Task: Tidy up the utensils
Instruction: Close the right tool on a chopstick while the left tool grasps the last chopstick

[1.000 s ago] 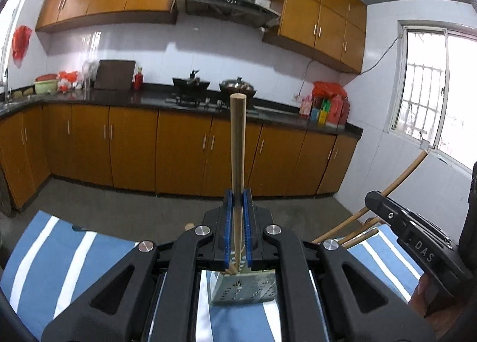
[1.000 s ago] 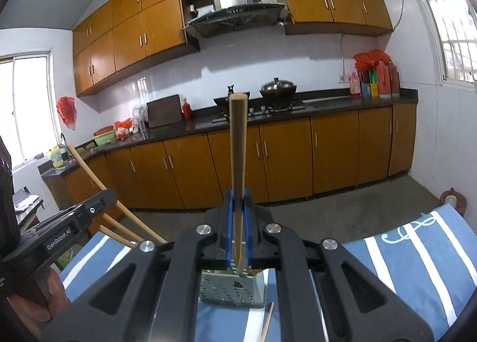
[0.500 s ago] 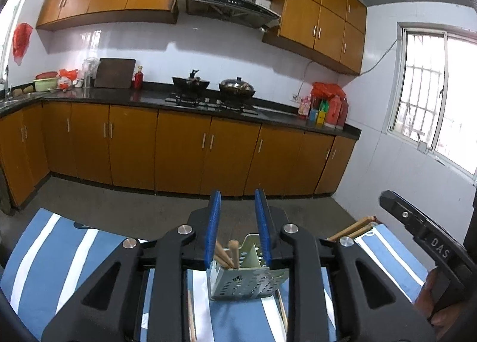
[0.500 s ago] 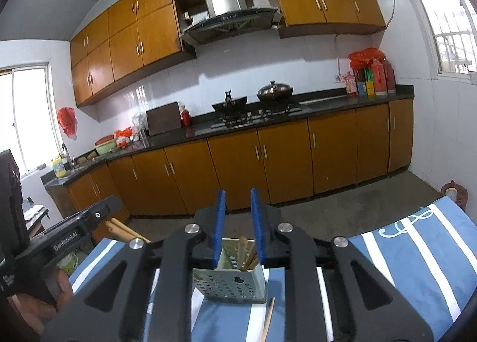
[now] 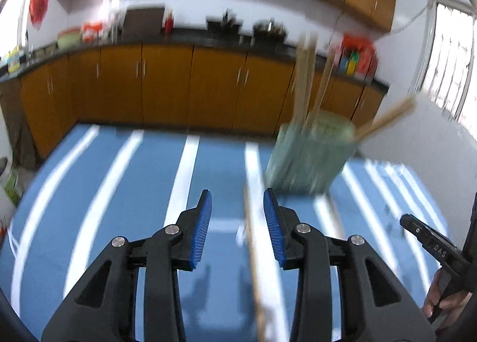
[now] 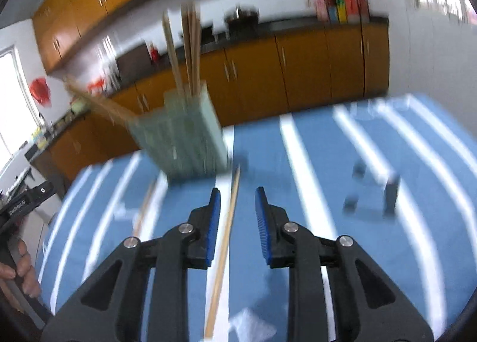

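A pale green perforated utensil holder (image 5: 310,157) stands on the blue striped cloth with several wooden chopsticks (image 5: 304,79) upright in it; it also shows in the right wrist view (image 6: 184,139). My left gripper (image 5: 237,216) is open above a loose chopstick (image 5: 253,252) lying on the cloth between its jaws. My right gripper (image 6: 237,213) is open above another loose chopstick (image 6: 223,249) lying between its jaws. Both views are blurred by motion.
A further chopstick (image 6: 143,210) lies on the cloth left of the right gripper. The blue and white striped cloth (image 5: 119,186) covers the table. Wooden kitchen cabinets (image 5: 167,85) stand behind. The other gripper shows at the right edge of the left wrist view (image 5: 432,246).
Both grippers let go of their chopsticks into the holder, opened, then tilted down toward the cloth, each now over a loose chopstick.
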A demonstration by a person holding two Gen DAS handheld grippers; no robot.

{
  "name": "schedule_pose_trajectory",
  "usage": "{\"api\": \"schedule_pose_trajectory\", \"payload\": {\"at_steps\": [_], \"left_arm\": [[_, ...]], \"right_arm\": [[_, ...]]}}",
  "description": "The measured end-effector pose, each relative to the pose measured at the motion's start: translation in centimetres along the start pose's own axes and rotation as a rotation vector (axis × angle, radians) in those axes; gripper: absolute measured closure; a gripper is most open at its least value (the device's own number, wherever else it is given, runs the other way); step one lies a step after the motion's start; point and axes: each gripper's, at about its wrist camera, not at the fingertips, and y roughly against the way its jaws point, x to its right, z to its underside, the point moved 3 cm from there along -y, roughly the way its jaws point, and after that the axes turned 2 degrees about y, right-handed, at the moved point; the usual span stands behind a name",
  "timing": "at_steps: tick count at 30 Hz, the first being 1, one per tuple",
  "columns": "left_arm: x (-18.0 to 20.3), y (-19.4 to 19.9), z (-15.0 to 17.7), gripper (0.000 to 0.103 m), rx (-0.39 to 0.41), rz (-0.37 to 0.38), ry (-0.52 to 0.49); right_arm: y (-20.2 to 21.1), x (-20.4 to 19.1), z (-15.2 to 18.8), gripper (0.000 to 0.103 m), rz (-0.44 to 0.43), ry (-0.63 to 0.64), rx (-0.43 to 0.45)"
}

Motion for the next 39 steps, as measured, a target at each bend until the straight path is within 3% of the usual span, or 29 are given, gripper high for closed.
{"api": "schedule_pose_trajectory", "payload": {"at_steps": [5, 10, 13, 18, 27, 33, 39], "left_arm": [[-0.6, -2.0, 5.1, 0.066, -0.116, -0.031, -0.017], [-0.8, -2.3, 7.0, 0.066, -0.148, -0.036, -0.011], [-0.8, -2.3, 7.2, 0.066, -0.152, -0.034, -0.009], [-0.2, -2.7, 7.5, 0.066, -0.16, -0.027, -0.021], [1.5, -3.6, 7.9, 0.066, -0.182, -0.005, -0.051], [2.6, -4.2, 8.2, 0.066, -0.201, 0.01, -0.077], [3.3, -5.4, 8.7, 0.066, -0.238, -0.01, -0.103]], "right_arm": [[-3.3, -1.9, 5.1, 0.078, -0.01, 0.026, -0.136], [-4.7, -3.3, 6.7, 0.078, 0.002, 0.066, -0.167], [-4.7, -3.7, 6.4, 0.079, 0.015, 0.085, -0.171], [-5.4, -3.4, 6.6, 0.093, 0.059, 0.093, -0.173], [-6.0, -1.9, 5.5, 0.095, 0.131, 0.055, -0.169], [-5.6, 2.7, 4.3, 0.095, 0.234, -0.068, -0.15], [-5.2, 5.5, 4.0, 0.095, 0.259, -0.13, -0.145]]}}
